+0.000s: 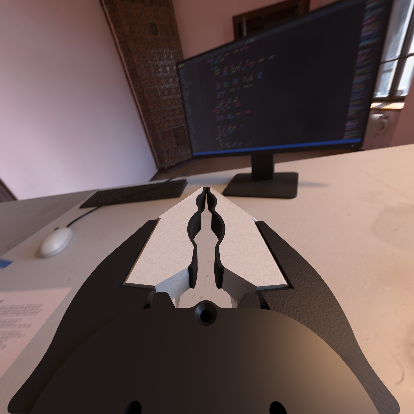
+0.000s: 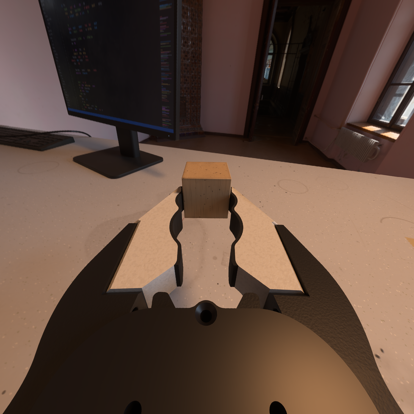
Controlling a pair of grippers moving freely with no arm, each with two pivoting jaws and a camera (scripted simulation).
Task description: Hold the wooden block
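The wooden block (image 2: pixel 206 192) is a light tan cube held between the fingertips of my right gripper (image 2: pixel 206 190) in the right wrist view. Both fingertips press its left and right sides, and its lower edge stands clear of the beige table (image 2: pixel 313 224). My left gripper (image 1: pixel 206 190) in the left wrist view is shut with its fingertips touching and nothing between them, above the table (image 1: pixel 336 224). The block does not show in the left wrist view.
A black monitor (image 1: pixel 275 94) on a flat stand (image 1: pixel 262 184) is ahead of the left gripper, with a black keyboard (image 1: pixel 134 193) and white mouse (image 1: pixel 56 242) to its left. Papers (image 1: pixel 22 318) lie at the lower left. The monitor (image 2: pixel 112 62) and keyboard (image 2: pixel 33 140) also show in the right wrist view.
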